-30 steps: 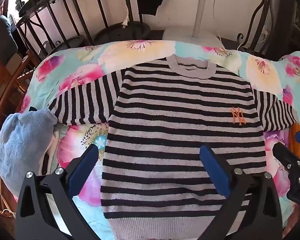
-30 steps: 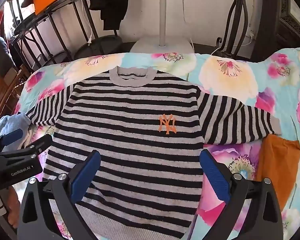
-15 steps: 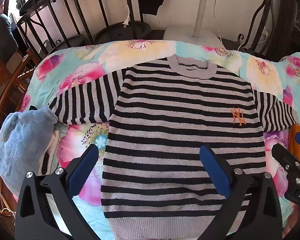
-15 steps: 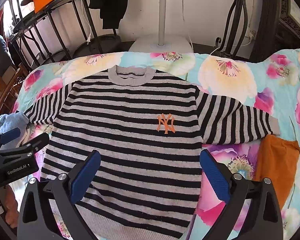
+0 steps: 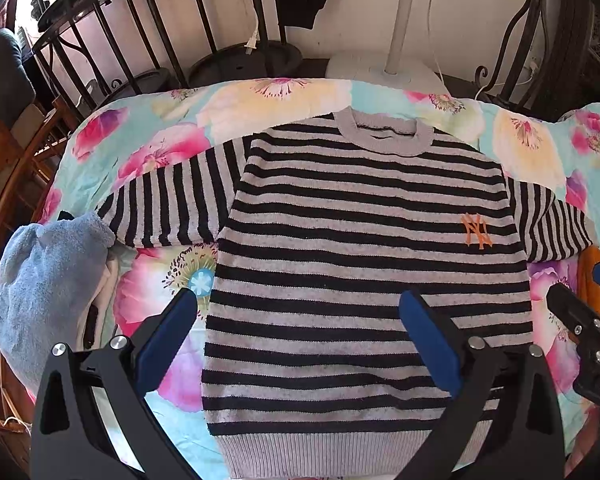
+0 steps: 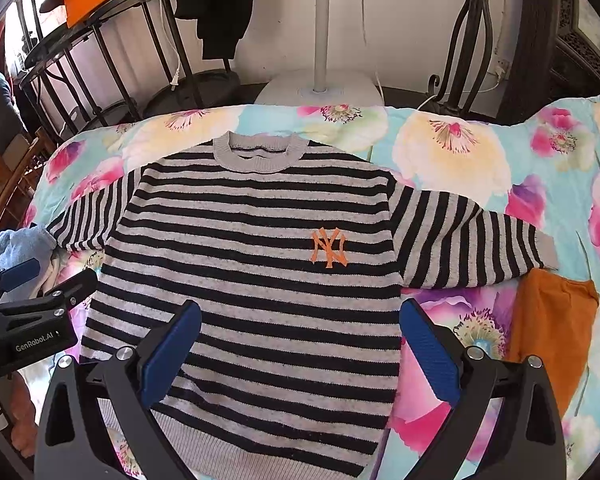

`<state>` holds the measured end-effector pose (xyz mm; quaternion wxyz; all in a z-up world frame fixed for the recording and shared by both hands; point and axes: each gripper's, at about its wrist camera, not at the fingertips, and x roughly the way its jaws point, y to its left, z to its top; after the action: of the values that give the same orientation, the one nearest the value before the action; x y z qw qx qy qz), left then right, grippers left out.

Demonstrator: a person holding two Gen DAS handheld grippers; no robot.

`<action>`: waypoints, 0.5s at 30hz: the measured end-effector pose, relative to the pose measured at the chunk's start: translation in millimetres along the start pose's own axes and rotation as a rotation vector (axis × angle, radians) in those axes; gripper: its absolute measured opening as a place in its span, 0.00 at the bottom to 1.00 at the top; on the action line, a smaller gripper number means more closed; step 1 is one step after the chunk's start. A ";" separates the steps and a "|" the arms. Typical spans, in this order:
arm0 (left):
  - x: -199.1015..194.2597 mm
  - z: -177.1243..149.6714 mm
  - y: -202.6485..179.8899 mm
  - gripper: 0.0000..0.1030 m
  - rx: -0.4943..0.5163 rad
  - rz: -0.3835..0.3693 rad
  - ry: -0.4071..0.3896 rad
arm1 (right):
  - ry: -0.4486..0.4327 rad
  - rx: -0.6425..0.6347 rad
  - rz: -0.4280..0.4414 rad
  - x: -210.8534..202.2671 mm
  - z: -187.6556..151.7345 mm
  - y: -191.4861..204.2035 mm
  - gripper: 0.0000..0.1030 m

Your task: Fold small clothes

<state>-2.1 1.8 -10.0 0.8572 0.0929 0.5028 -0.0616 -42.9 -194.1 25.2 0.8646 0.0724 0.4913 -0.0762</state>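
Observation:
A grey and black striped sweater (image 5: 360,260) with an orange logo (image 6: 329,247) lies flat, front up, on a floral cloth (image 5: 260,96), both sleeves spread out sideways. My left gripper (image 5: 300,332) is open and empty above the sweater's lower left part. My right gripper (image 6: 300,336) is open and empty above its lower right part. The sweater also fills the right wrist view (image 6: 260,280). Each gripper shows at the edge of the other's view: the right one (image 5: 588,312) and the left one (image 6: 40,284).
A blue towel (image 5: 44,280) is bunched at the left edge by the left sleeve. An orange garment (image 6: 548,332) lies below the right sleeve. Black metal racks (image 5: 112,40), a white fan base (image 6: 320,88) and a dark post (image 6: 472,40) stand behind the cloth.
Both grippers have drifted slightly; the sweater sits a little lower and more to the left in the views. Nothing was taken hold of and the sweater has not moved.

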 end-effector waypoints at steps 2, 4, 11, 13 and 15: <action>0.1 1.3 -0.3 0.95 0.002 0.002 0.002 | -0.001 0.000 -0.002 -0.1 0.0 -0.5 0.97; 0.0 1.6 -0.3 0.95 0.001 0.001 0.002 | -0.001 0.001 -0.002 0.0 0.4 -1.3 0.97; 0.1 2.1 -0.2 0.95 0.003 0.002 0.004 | -0.002 0.000 -0.003 -0.3 0.1 -1.3 0.97; 0.0 2.4 0.2 0.95 0.002 0.001 0.005 | -0.002 -0.001 -0.005 -0.2 0.2 -1.4 0.97; 0.1 2.8 0.0 0.95 0.002 0.001 0.005 | -0.002 -0.001 -0.005 -0.2 -0.1 -0.7 0.97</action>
<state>0.3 1.2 -8.8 0.8558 0.0942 0.5049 -0.0612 -43.2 -194.8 25.3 0.8649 0.0708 0.4908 -0.0782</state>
